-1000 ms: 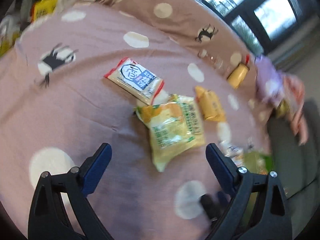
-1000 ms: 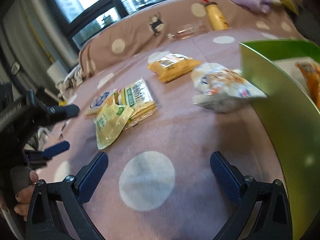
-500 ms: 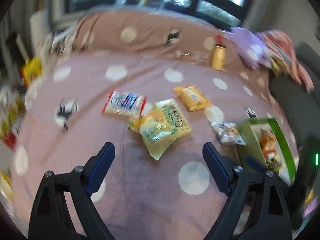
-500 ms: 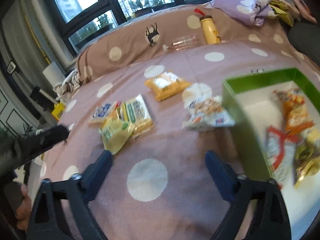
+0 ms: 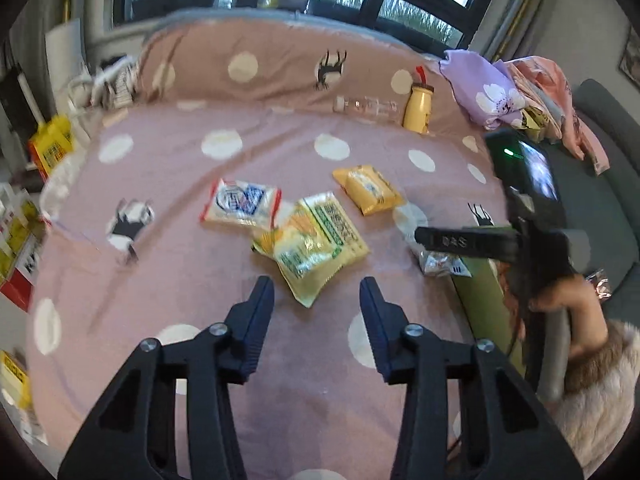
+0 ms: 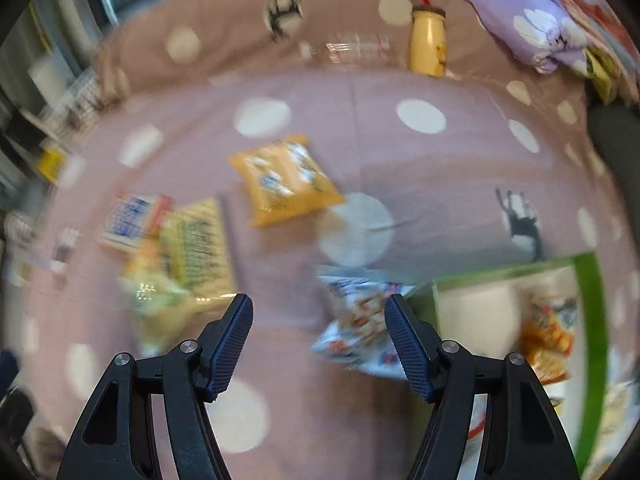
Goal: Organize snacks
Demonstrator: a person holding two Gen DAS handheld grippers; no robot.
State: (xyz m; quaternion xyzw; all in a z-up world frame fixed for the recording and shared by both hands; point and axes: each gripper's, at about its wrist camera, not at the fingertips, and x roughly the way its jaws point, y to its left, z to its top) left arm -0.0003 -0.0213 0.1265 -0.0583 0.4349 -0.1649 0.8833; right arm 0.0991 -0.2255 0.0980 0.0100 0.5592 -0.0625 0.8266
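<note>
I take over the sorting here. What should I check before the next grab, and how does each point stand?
1. Left gripper empty: ok, jaws closing on nothing.
2. Right gripper empty: ok, jaws closing, pads clear of the white packet.
3. White packet within the right jaws' line: ok, it lies beside the green box.
4. Box has room: ok, white floor shows.
5. Snacks left on the bed: not ok, several remain.
6. Right view sharp: not ok, blurred.
</note>
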